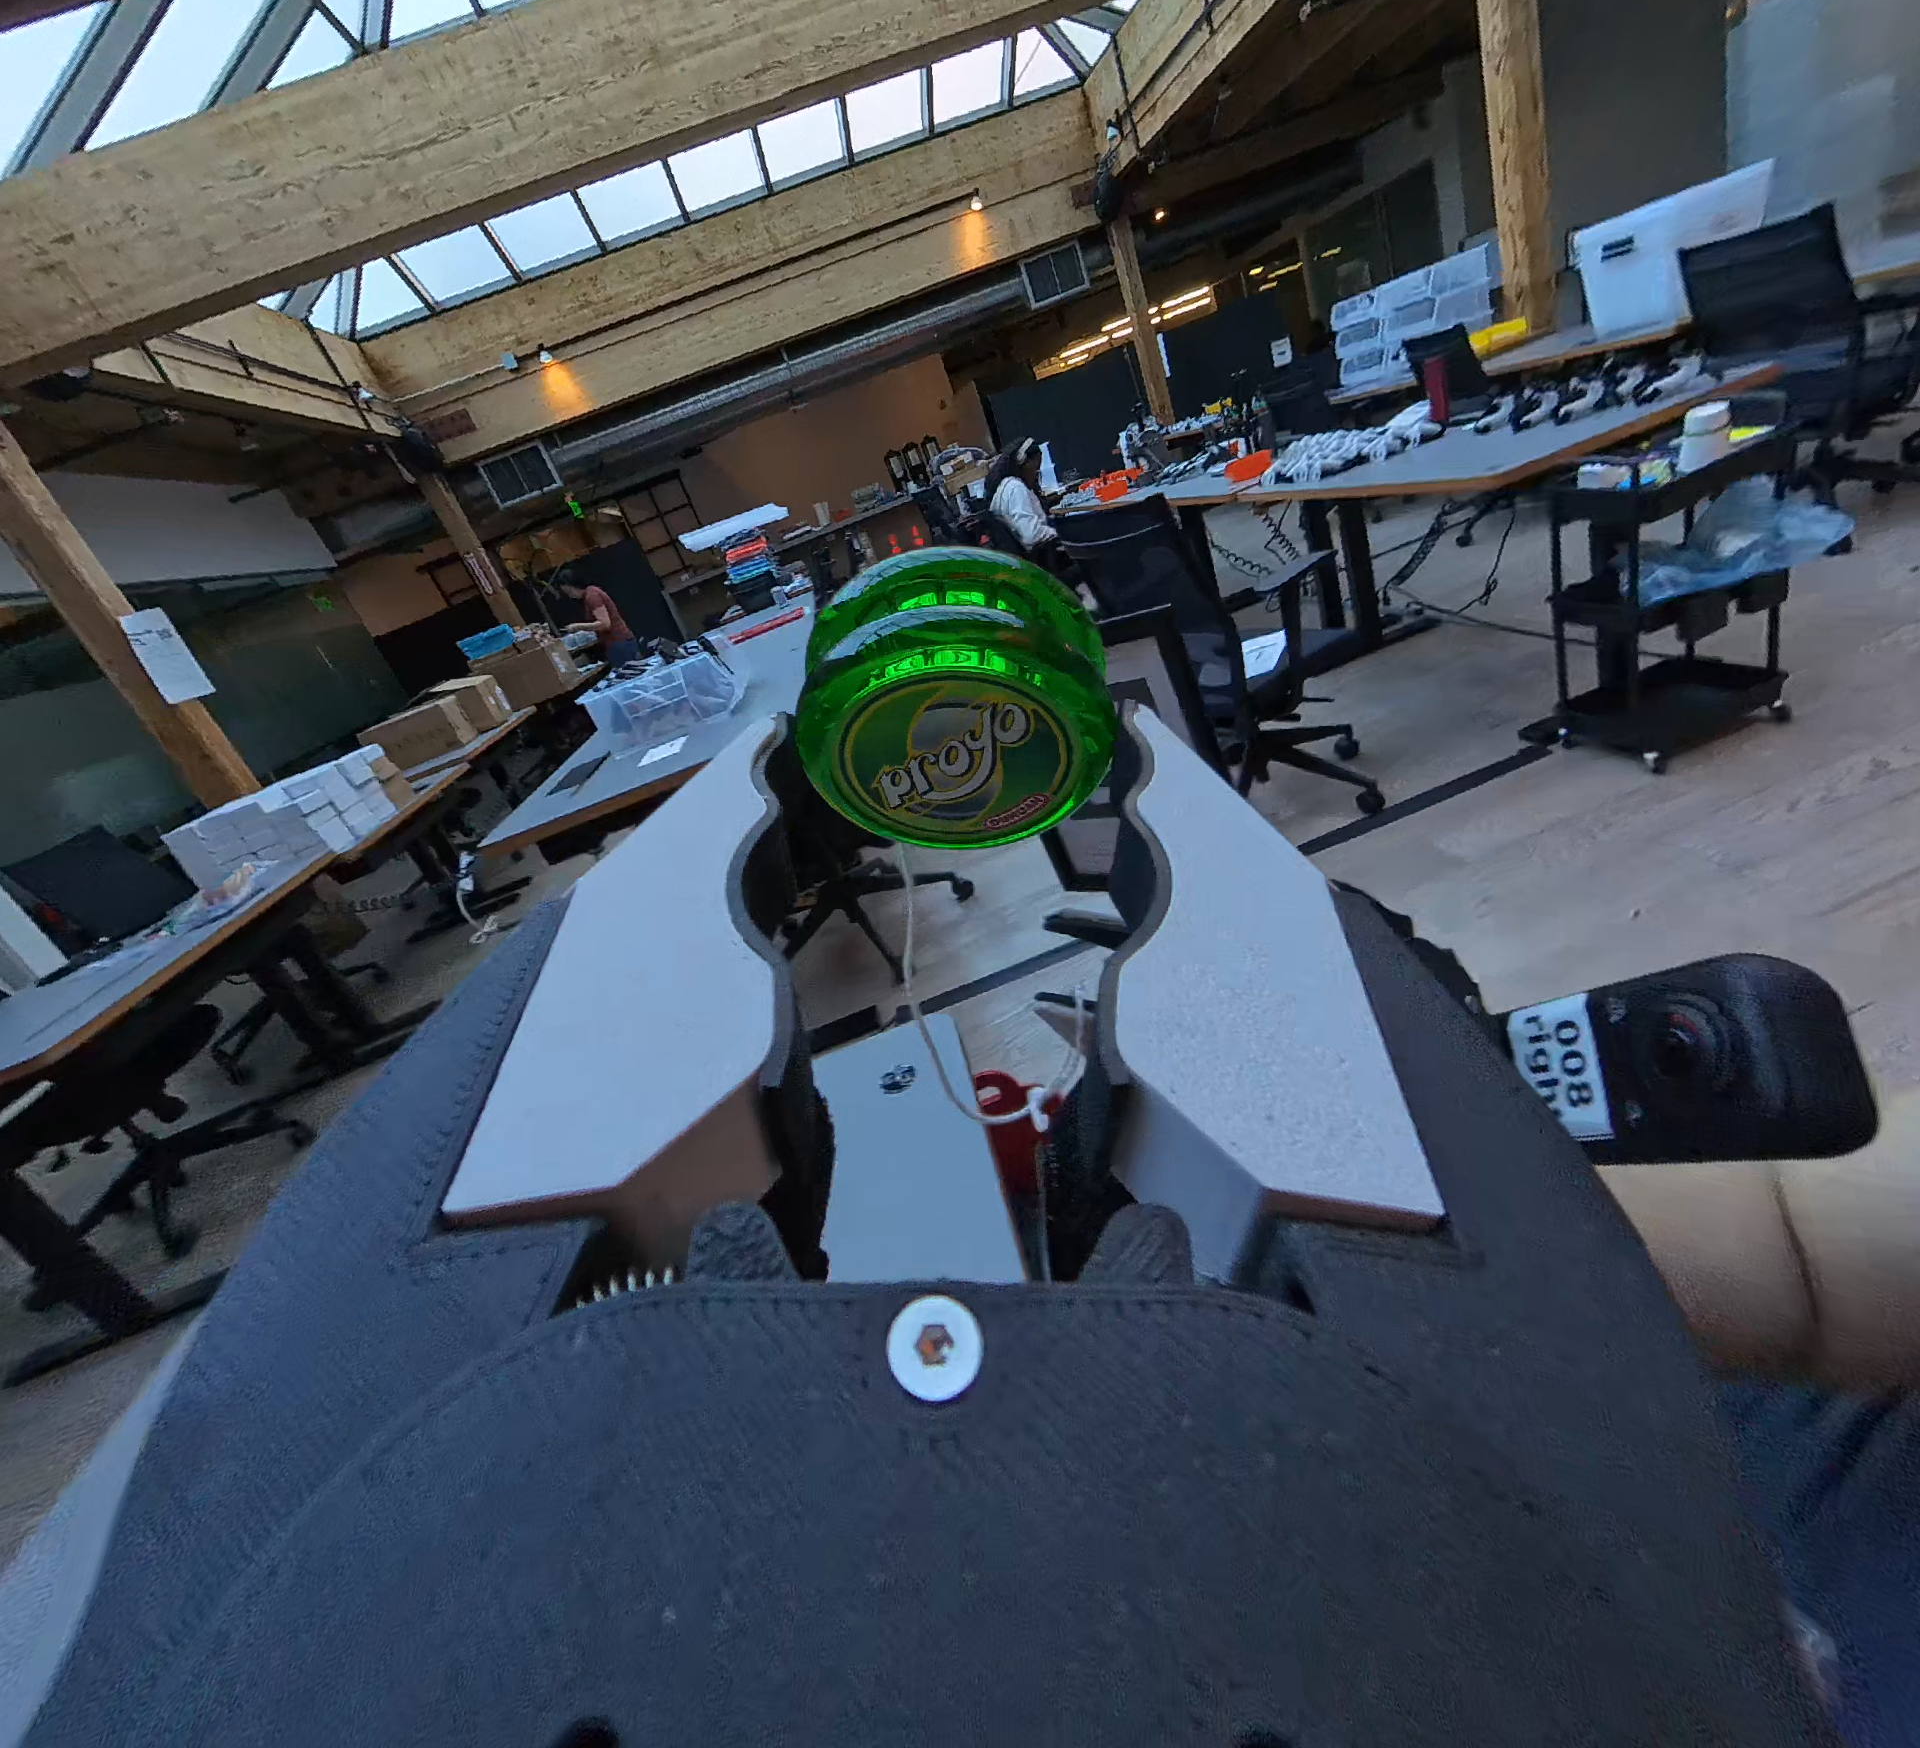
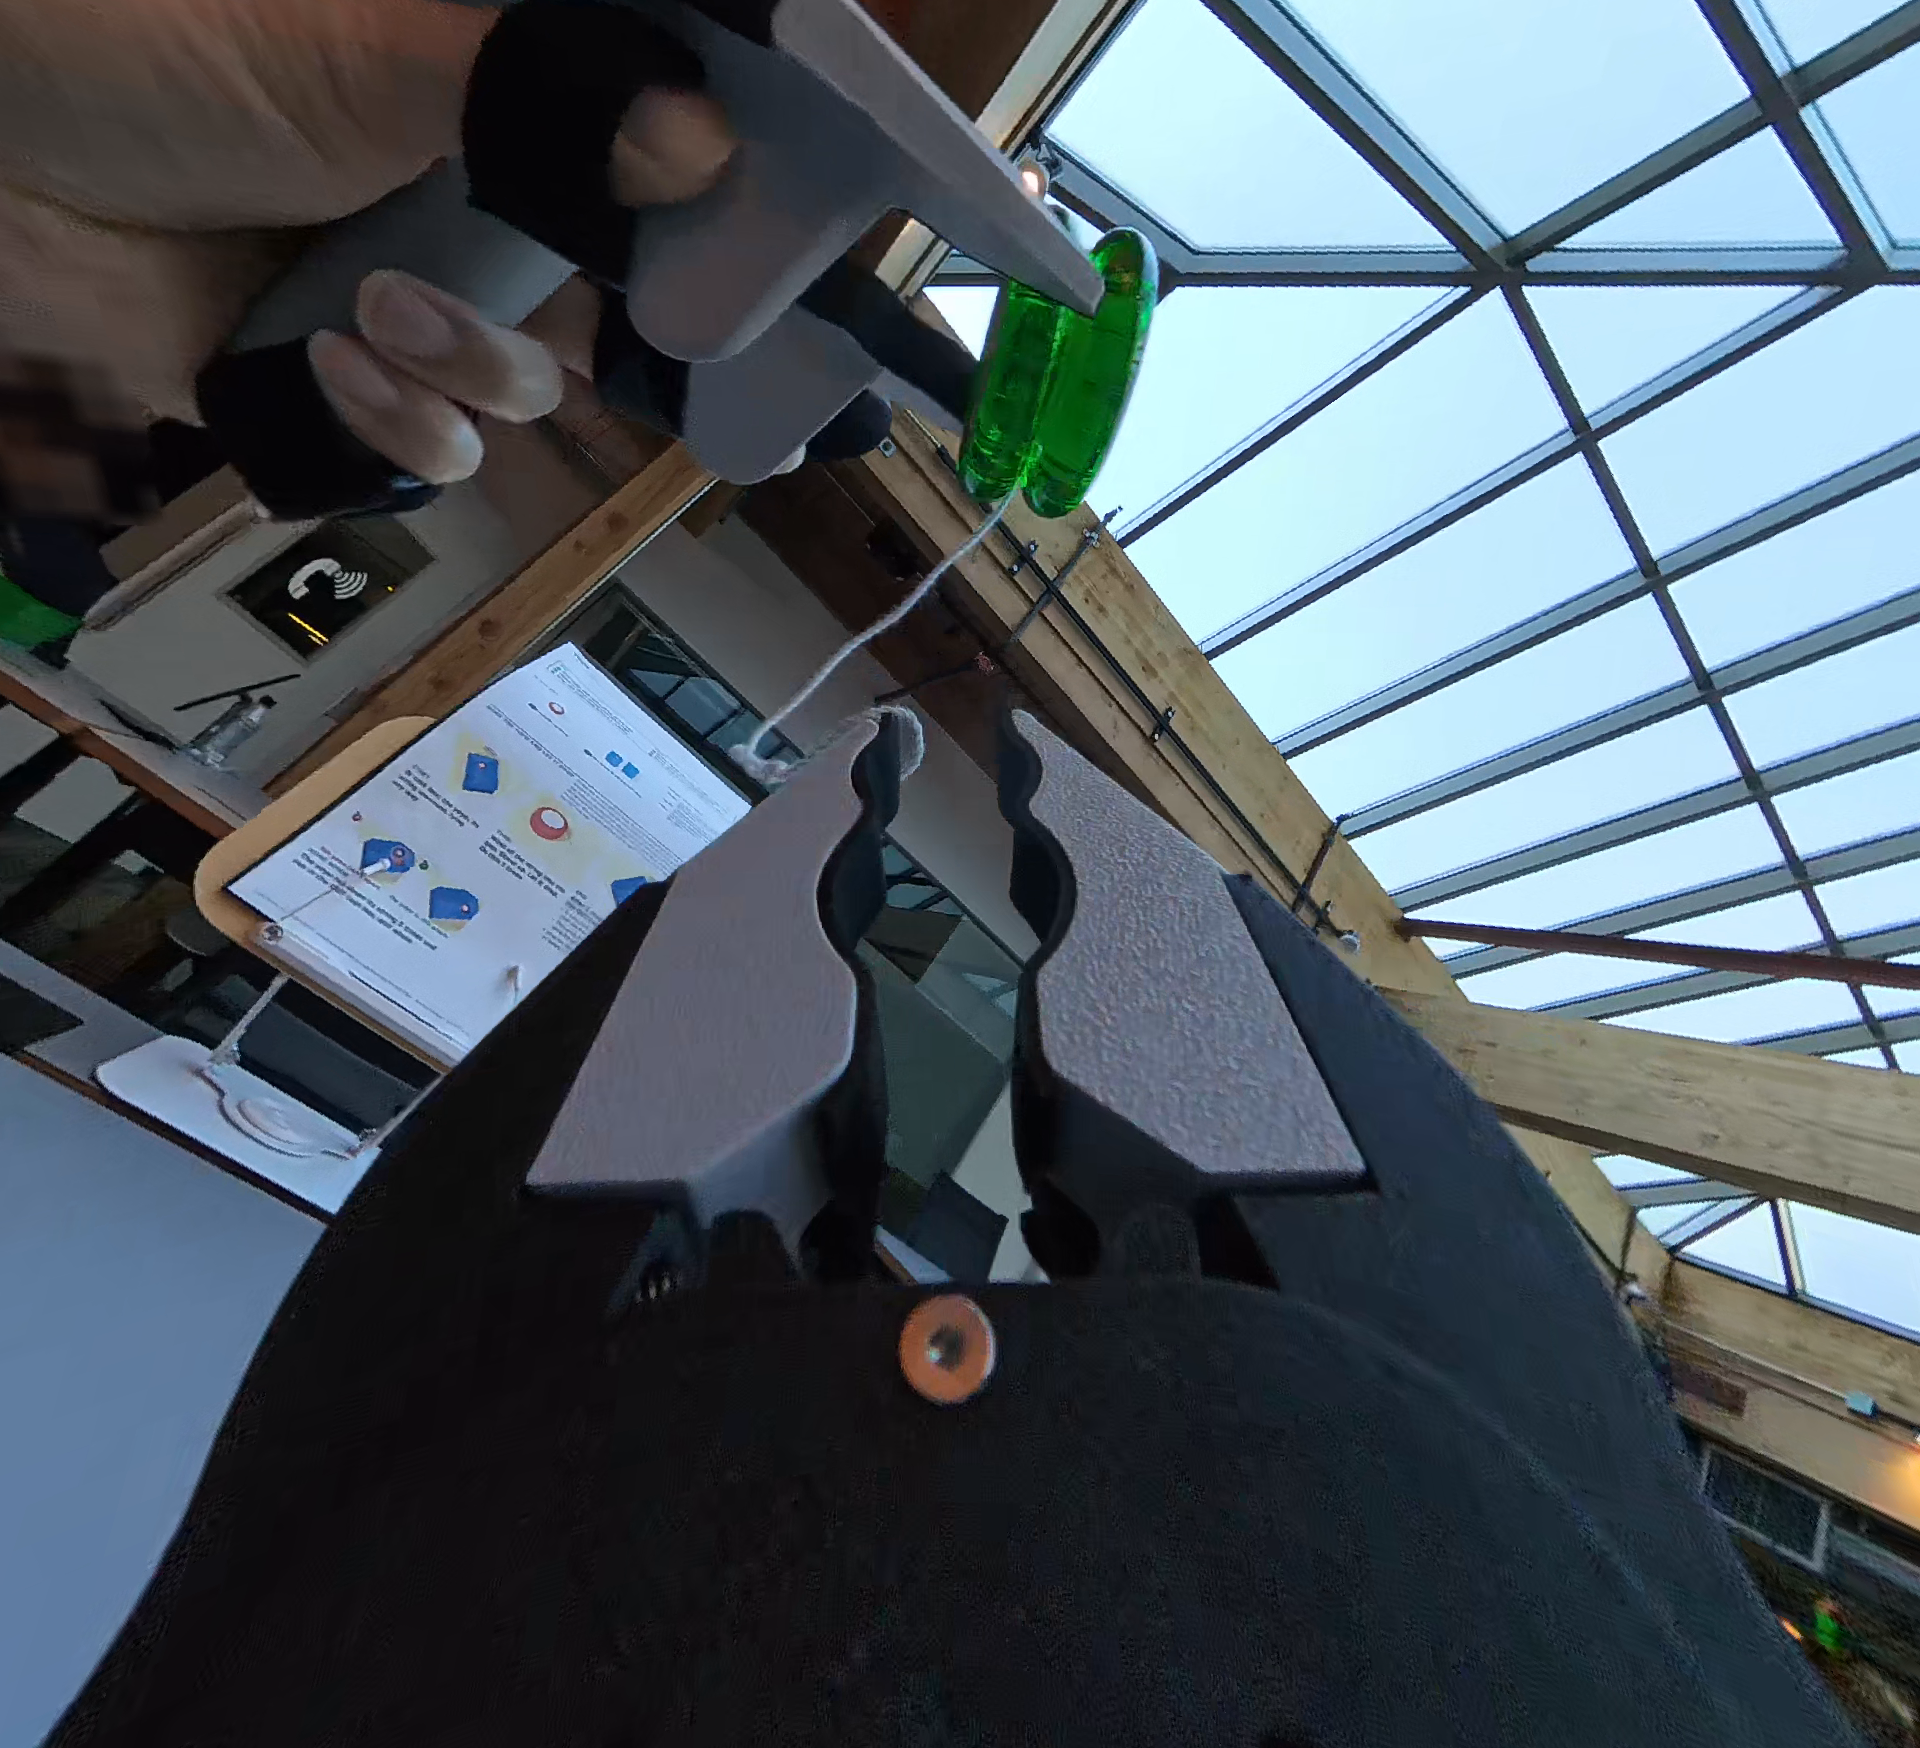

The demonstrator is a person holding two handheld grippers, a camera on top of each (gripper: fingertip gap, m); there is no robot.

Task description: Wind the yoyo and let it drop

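A green translucent yoyo (image 1: 954, 699) is held in the air between the tips of my left gripper (image 1: 956, 728), which is shut on its two faces. In the right wrist view the yoyo (image 2: 1055, 379) shows edge-on at one left fingertip, high against the skylight. A white string (image 1: 914, 960) runs from the yoyo down to my right gripper (image 2: 948, 734) below. The string (image 2: 862, 638) ends in a knot and loop caught on that gripper's left fingertip (image 2: 883, 742). The right jaws stand a narrow gap apart with nothing between them.
A person's hand (image 2: 436, 368) holds the left gripper. A clipboard with an illustrated sheet (image 2: 468, 857) and a white pad with a disc (image 2: 260, 1106) lie on a table below. Desks (image 1: 1507, 451), office chairs (image 1: 1226, 659) and a black cart (image 1: 1662, 618) stand farther off. One gripper's finger ends stand about 8 centimetres off the other's.
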